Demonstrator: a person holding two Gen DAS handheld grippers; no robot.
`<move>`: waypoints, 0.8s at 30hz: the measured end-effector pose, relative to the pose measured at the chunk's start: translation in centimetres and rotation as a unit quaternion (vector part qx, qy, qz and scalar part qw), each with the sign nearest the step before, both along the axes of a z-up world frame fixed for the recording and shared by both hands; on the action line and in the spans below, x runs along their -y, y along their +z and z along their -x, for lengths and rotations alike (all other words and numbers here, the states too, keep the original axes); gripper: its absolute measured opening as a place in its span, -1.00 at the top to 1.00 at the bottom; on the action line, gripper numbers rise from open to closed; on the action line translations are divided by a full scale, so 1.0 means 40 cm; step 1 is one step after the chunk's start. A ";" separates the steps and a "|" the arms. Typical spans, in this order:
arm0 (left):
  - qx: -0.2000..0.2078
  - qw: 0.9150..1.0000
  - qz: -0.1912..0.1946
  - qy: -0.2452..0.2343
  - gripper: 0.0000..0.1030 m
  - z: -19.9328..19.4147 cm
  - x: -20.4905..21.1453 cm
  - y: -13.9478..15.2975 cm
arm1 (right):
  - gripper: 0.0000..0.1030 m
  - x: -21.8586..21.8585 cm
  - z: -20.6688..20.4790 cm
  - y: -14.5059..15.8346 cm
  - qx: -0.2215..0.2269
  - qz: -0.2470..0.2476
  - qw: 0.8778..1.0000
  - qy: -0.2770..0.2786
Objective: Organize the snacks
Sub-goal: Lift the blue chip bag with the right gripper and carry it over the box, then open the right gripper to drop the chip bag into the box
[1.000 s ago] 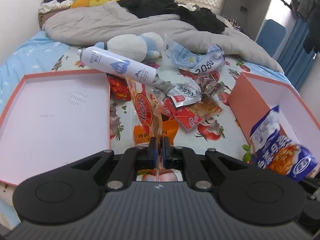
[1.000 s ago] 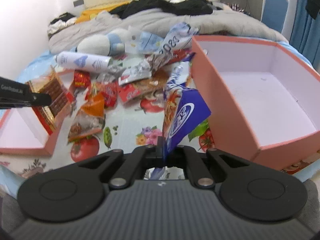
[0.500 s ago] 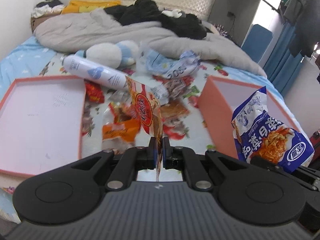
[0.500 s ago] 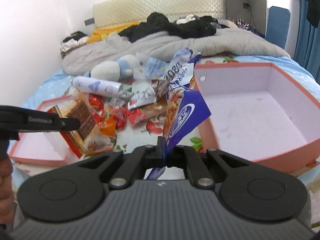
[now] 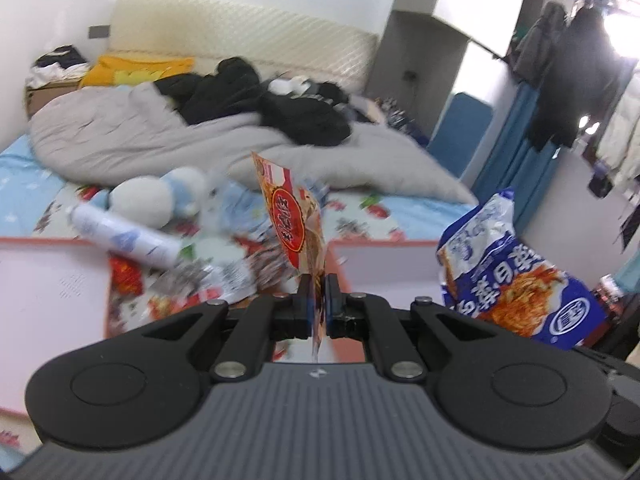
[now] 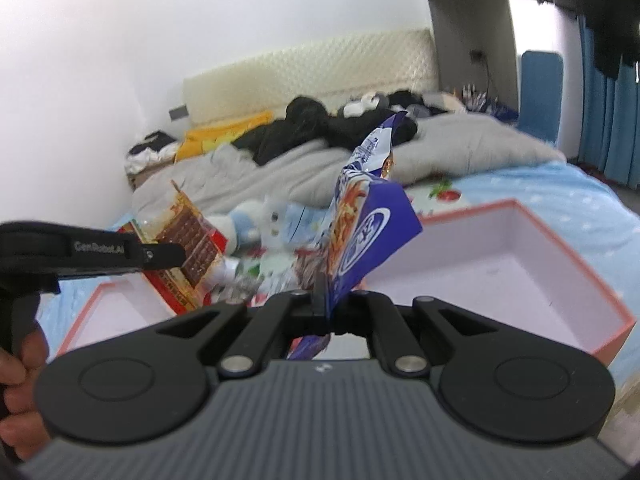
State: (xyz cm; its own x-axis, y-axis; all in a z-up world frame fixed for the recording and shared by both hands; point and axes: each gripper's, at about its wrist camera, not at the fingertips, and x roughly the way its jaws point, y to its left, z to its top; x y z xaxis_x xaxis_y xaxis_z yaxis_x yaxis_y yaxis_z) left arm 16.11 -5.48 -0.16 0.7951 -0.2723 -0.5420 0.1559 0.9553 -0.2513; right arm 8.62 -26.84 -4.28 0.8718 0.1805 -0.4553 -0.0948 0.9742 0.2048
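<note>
My left gripper is shut on a red and orange snack packet and holds it up in the air above the bed; the packet also shows in the right wrist view. My right gripper is shut on a blue and white noodle bag, which also shows at the right of the left wrist view. Several loose snack packets lie on the bed between a shallow pink lid on the left and a deep pink box on the right.
A white spray bottle and a white plush toy lie behind the snacks. A grey duvet with black clothes fills the back of the bed. A blue chair stands to the right.
Both grippers have risen well above the bed with their packets held. The views now tilt up toward the headboard and wall, and the boxes sit lower in frame.
</note>
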 end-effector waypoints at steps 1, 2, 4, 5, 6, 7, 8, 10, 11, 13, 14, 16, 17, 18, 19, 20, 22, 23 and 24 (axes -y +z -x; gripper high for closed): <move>0.006 1.000 0.001 -0.003 0.88 -0.006 0.014 0.015 | 0.95 0.014 -0.003 0.009 0.002 -0.003 1.000 -0.002; 0.013 1.000 0.003 -0.005 0.88 -0.011 0.029 0.029 | 0.95 0.026 -0.009 0.019 0.005 -0.004 1.000 -0.005; 0.025 1.000 0.006 -0.009 0.88 -0.022 0.060 0.049 | 0.95 0.056 -0.015 0.037 0.015 0.000 1.000 -0.013; 0.025 1.000 0.005 -0.011 0.88 -0.032 0.079 0.056 | 0.95 0.070 -0.016 0.042 0.019 0.001 1.000 -0.017; 0.025 1.000 0.004 -0.013 0.88 -0.040 0.097 0.061 | 0.95 0.086 -0.021 0.046 0.022 0.002 1.000 -0.022; 0.024 1.000 0.003 -0.017 0.88 -0.052 0.117 0.065 | 0.95 0.102 -0.027 0.047 0.022 -0.001 0.999 -0.025; 0.022 1.000 0.002 -0.022 0.87 -0.065 0.139 0.068 | 0.95 0.123 -0.034 0.047 0.022 -0.006 0.999 -0.029; 0.016 0.999 -0.002 -0.033 0.87 -0.092 0.184 0.069 | 0.95 0.157 -0.048 0.041 0.021 -0.007 0.999 -0.041; 0.012 0.999 -0.004 -0.039 0.87 -0.105 0.206 0.068 | 0.95 0.171 -0.055 0.037 0.021 -0.005 0.999 -0.047; 0.004 0.999 -0.010 -0.049 0.88 -0.132 0.250 0.059 | 0.94 0.211 -0.071 0.025 0.016 -0.006 0.998 -0.060; 0.000 0.998 -0.013 -0.055 0.87 -0.146 0.275 0.052 | 0.94 0.229 -0.080 0.018 0.012 -0.008 0.998 -0.065; -0.012 0.998 -0.018 -0.066 0.87 -0.180 0.325 0.027 | 0.94 0.267 -0.102 -0.001 0.001 -0.011 0.997 -0.077; -0.017 0.997 -0.020 -0.070 0.87 -0.192 0.345 0.017 | 0.94 0.288 -0.113 -0.014 -0.007 -0.012 0.997 -0.082; -0.024 0.997 -0.023 -0.075 0.87 -0.207 0.370 0.004 | 0.94 0.302 -0.116 -0.026 -0.013 -0.014 0.996 -0.085; -0.030 0.996 -0.026 -0.080 0.87 -0.217 0.390 -0.012 | 0.94 0.318 -0.123 -0.042 -0.021 -0.017 0.996 -0.088; -0.038 0.995 -0.029 -0.088 0.87 -0.234 0.413 -0.029 | 0.94 0.335 -0.135 -0.058 -0.030 -0.018 0.995 -0.092; -0.048 0.993 -0.037 -0.099 0.87 -0.257 0.449 -0.060 | 0.94 0.352 -0.156 -0.089 -0.049 -0.020 0.995 -0.090; -0.054 0.992 -0.043 -0.105 0.87 -0.269 0.469 -0.078 | 0.94 0.361 -0.164 -0.104 -0.058 -0.022 0.994 -0.088; -0.062 0.991 -0.047 -0.111 0.87 -0.282 0.486 -0.099 | 0.94 0.370 -0.175 -0.122 -0.067 -0.023 0.994 -0.087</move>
